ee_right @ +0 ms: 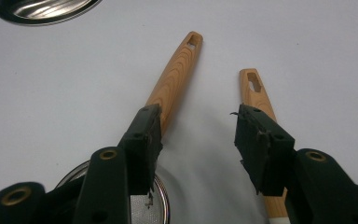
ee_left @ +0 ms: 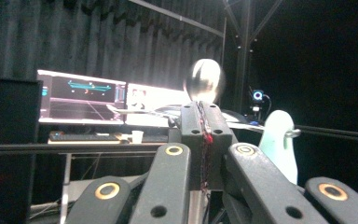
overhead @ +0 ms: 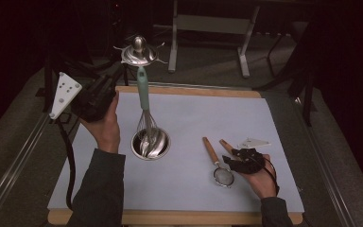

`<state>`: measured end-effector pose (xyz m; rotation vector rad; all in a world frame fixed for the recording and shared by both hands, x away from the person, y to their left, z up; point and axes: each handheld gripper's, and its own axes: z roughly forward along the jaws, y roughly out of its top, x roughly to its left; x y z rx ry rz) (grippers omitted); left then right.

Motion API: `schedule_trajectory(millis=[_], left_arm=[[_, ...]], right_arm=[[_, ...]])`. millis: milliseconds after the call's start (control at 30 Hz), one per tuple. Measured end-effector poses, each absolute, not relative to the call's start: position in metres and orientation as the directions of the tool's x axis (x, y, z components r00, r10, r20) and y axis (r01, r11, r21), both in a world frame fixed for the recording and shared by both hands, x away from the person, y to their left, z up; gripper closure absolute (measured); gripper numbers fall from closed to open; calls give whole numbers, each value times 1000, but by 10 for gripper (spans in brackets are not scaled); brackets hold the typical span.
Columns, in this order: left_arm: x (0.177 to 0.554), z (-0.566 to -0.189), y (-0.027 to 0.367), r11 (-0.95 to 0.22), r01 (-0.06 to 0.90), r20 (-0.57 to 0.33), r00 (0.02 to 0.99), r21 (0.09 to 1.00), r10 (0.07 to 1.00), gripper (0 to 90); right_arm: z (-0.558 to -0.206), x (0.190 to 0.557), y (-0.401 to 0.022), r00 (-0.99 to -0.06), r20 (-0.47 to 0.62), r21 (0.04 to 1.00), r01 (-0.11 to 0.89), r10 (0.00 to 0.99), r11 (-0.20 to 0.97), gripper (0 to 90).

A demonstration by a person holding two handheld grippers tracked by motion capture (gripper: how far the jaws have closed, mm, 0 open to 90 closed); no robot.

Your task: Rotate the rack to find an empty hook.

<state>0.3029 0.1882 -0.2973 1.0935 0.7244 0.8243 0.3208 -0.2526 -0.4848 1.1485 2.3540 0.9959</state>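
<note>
While the person's left hand point(overhead: 105, 124) is raised above the left part of the mat, the left gripper point(overhead: 123, 70) points toward the far edge and its claw is pressed together on the rim of a steel lid point(overhead: 139, 55), which hangs in the air just past the far edge of the mat. In the left gripper view, the two black jaws meet with no gap in front of the lid's shiny knob point(ee_left: 204, 80). A whisk point(overhead: 145, 113) with a pale green handle stands nearly upright just under the lid; its wire head rests inside a small steel bowl point(overhead: 150, 144) that sits left of the mat's centre. Whether the handle's top touches the lid cannot be told. The bowl holds the whisk wires and nothing else that can be made out.

On the right part of the pale mat point(overhead: 194, 118), which covers a wooden board point(overhead: 179, 217), the right hand point(overhead: 260, 177) rests low with the right gripper point(overhead: 228, 160) lying on the surface. Its claw is spread and pinches nothing. In the right gripper view, the jaws stand apart over bare mat, one above a small mesh strainer point(ee_right: 156, 205) with a wooden handle, the other above a second wooden handle point(ee_right: 254, 91) whose working end is hidden. Both handles lie side by side, near each other but apart, pointing toward the far edge. The strainer's mesh cup looks empty.
</note>
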Motion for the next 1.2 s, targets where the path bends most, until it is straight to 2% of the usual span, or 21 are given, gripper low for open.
schedule_trajectory(millis=[467,800,1200], left_arm=[[320,-295,197,247,-184,-133,478,951,868,900],[333,-290,200,222,-171,-126,444,960,887,900],[336,-291,207,203,-147,-117,449,968,886,899]], right_arm=[[-485,321,-254,-616,8,719,551,788,423,498],[-485,321,-254,-615,9,719,552,789,423,497],[-485,321,-256,-611,9,719,554,791,420,495]])
